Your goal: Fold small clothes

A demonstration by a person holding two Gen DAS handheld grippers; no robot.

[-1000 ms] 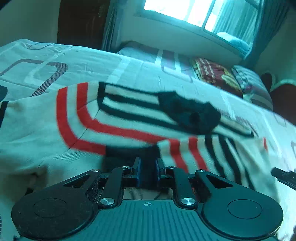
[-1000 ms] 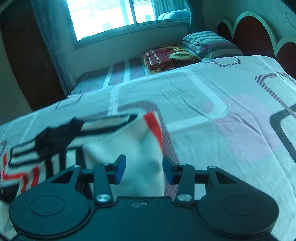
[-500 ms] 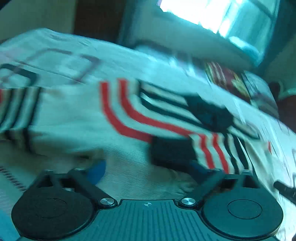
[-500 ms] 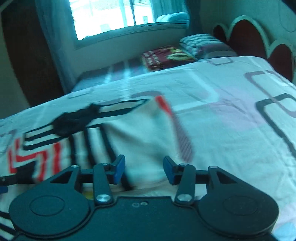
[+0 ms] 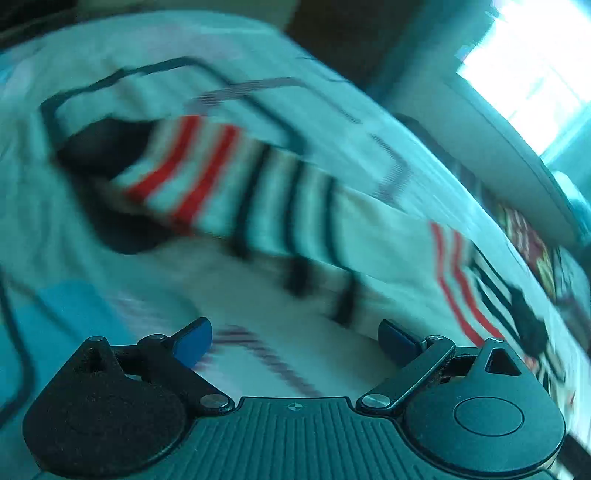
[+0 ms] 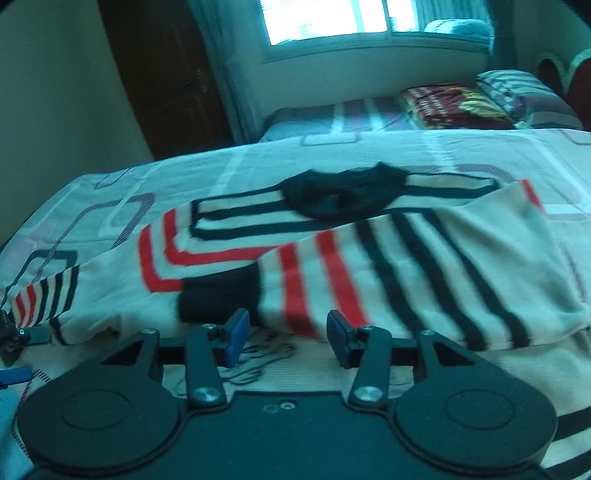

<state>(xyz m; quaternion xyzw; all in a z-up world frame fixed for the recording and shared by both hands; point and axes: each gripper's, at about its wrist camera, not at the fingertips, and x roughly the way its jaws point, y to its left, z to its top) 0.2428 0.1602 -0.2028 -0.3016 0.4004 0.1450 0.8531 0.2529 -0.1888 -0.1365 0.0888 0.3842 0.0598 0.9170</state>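
Sweater (image 6: 332,258) lies flat on bed (image 6: 480,155), right sleeve folded across. Both grippers' fingers apart, empty. Left gripper (image 5: 294,341) nears the left sleeve (image 5: 207,177): pinch cuff, fold across w/o dragging the body.

1 striped sweater (image 6: 369,266), 1 bedsheet (image 6: 406,155), 2 pillows (image 6: 454,105).

Patterned bed (image 6: 295,162) carries a striped sweater (image 6: 369,266) and pillows (image 6: 454,105).

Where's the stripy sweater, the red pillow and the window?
sweater (image 6: 332,258): right wrist view, on the folded sleeve's red stripes.
red pillow (image 6: 454,107): right wrist view, on its top face.
window (image 6: 325,18): right wrist view, on the bright glass.
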